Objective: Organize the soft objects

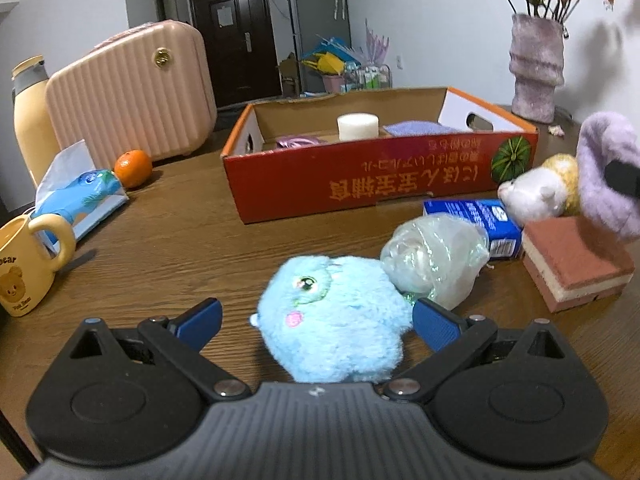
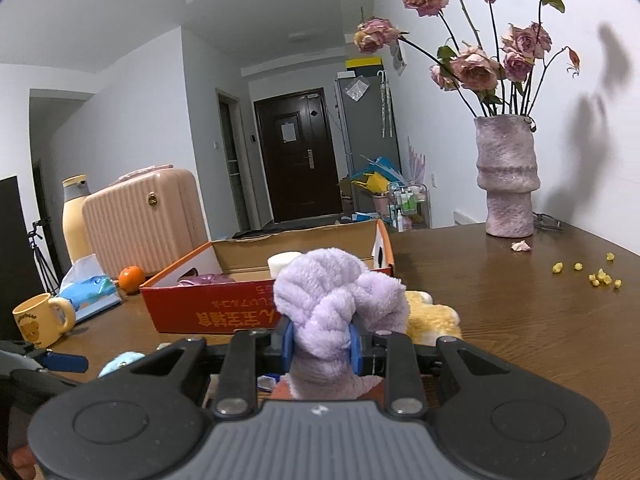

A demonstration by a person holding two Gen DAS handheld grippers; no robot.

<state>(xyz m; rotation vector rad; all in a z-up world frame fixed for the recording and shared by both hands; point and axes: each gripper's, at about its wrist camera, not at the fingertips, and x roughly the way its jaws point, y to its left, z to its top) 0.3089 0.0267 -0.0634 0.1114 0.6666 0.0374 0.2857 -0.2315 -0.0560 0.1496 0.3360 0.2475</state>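
The left gripper point(image 1: 316, 322) is standing spread wide around the blue plush point(image 1: 334, 320) on the table point(image 1: 180, 224), the right gripper point(image 2: 322, 344) is clamping the purple towel point(image 2: 336, 300), and at 12 o'clock the red box point(image 1: 360, 176) is holding a white roll point(image 1: 357, 126), with a crumpled plastic bag point(image 1: 436, 260) lying between.

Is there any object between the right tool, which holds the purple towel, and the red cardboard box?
Nothing visible blocks it. The right tool grips the fluffy purple towel above the table, and the red cardboard box lies directly ahead with its top open.
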